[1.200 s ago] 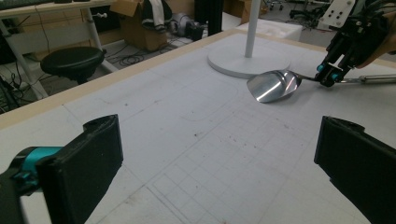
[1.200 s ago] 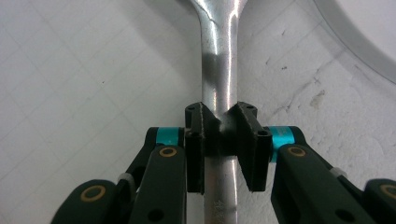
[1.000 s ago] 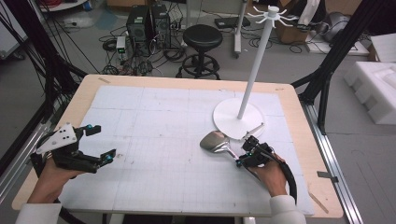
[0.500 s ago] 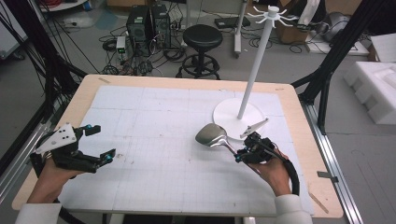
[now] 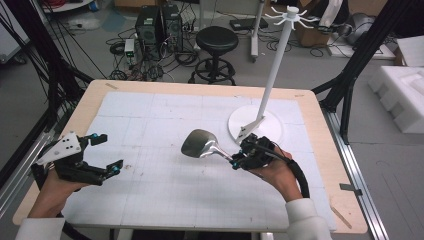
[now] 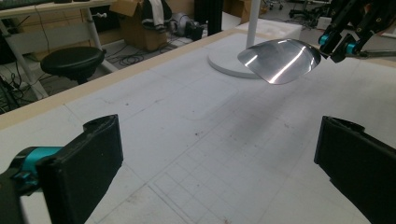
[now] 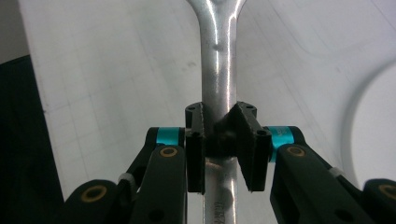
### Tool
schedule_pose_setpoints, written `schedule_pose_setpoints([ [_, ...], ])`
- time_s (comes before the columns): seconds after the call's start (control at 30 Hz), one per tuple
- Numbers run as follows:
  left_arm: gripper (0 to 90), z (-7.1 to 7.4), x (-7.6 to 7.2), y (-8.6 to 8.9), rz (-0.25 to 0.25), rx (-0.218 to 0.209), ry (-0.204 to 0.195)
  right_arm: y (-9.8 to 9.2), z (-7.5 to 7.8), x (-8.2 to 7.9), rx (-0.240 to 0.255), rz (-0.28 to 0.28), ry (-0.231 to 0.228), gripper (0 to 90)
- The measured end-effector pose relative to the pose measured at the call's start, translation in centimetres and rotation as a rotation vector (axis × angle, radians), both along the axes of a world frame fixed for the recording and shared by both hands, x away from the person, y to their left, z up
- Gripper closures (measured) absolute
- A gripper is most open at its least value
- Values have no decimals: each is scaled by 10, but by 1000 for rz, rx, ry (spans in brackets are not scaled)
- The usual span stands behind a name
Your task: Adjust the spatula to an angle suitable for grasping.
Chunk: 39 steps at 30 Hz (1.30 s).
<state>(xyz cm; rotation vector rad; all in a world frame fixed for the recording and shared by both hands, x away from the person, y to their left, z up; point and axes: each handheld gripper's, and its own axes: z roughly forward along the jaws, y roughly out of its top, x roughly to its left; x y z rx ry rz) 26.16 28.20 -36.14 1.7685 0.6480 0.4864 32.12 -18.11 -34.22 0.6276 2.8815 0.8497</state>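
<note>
A shiny metal spatula hangs above the white mat, blade to the left, its handle clamped in my right gripper, which is shut on it at the table's right centre. The blade also shows in the left gripper view at the upper right. A white stand with hooks at its top rises from a round base just behind the right gripper. My left gripper is held low at the table's left, wide open with nothing between its jaws.
A white gridded mat covers the wooden table. Behind the table are a black stool, computer cases and cables on the floor. White foam blocks lie to the right.
My right gripper has lifted the spatula off the mat and swung its blade up and leftward. The left gripper has stayed in place.
</note>
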Motion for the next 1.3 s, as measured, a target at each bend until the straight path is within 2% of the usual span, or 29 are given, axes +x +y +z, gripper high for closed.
schedule_pose_setpoints([
  [0.2, 17, 1, -1, 0, -4, 1, -5, 37, 1, 0, -9, 101, 5, 753],
  [0.33, 17, 3, -2, 1, -10, 1, -11, 62, -4, -1, -17, 168, 4, 752],
  [0.37, 17, 4, -2, 1, -11, 3, -12, 74, -7, -2, -22, 192, 6, 752],
  [0.73, 17, 3, -1, 1, -9, 4, -8, 108, -23, -6, -34, 292, 27, 752],
  [0.97, 17, 3, -1, 0, -10, 10, -7, 123, -37, -13, -64, 340, 64, 752],
  [1.07, 17, 2, -1, 0, -11, 9, -5, 132, -45, -16, -77, 370, 59, 752],
  [1.3, 17, 1, -1, 0, -11, 13, -3, 142, -55, -16, -86, 378, 65, 752],
])
